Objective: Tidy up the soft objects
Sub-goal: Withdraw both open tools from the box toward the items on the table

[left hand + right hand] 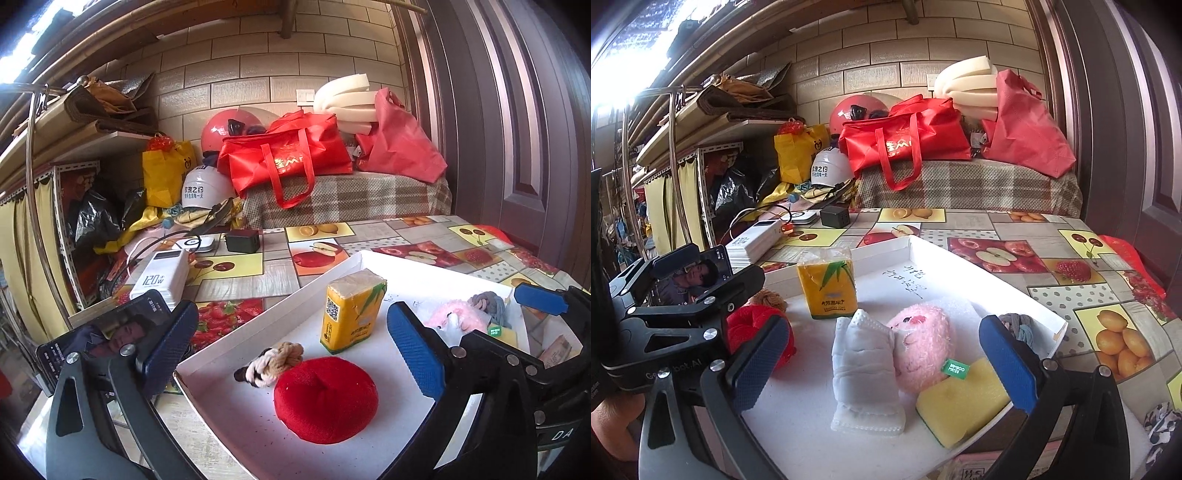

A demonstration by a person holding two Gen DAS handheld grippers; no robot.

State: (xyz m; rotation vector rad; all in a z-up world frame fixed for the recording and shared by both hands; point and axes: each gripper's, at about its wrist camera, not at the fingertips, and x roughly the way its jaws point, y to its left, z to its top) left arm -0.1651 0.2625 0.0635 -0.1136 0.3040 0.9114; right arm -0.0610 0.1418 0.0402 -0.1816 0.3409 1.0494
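the desk (424, 229) wears a fruit-print cloth, and on it lies a shallow white tray (960, 269) holding the soft things. largest in the tray is the red round cushion (325, 398), lying between the wide-open fingers of the left tongs (291, 343), just past their tips and touched by neither pad. the left tongs grip nothing. a pink fluffy toy (923, 343) lies between the spread fingers of the right tongs (886, 358), which are fully open and empty too. a folded white mask (864, 369) leans against the toy's left side. a yellow tissue pack (829, 284) stands upright farther back. a yellow sponge (960, 402) lies near the right finger. a knotted rope toy (273, 363) touches the cushion's far left edge.
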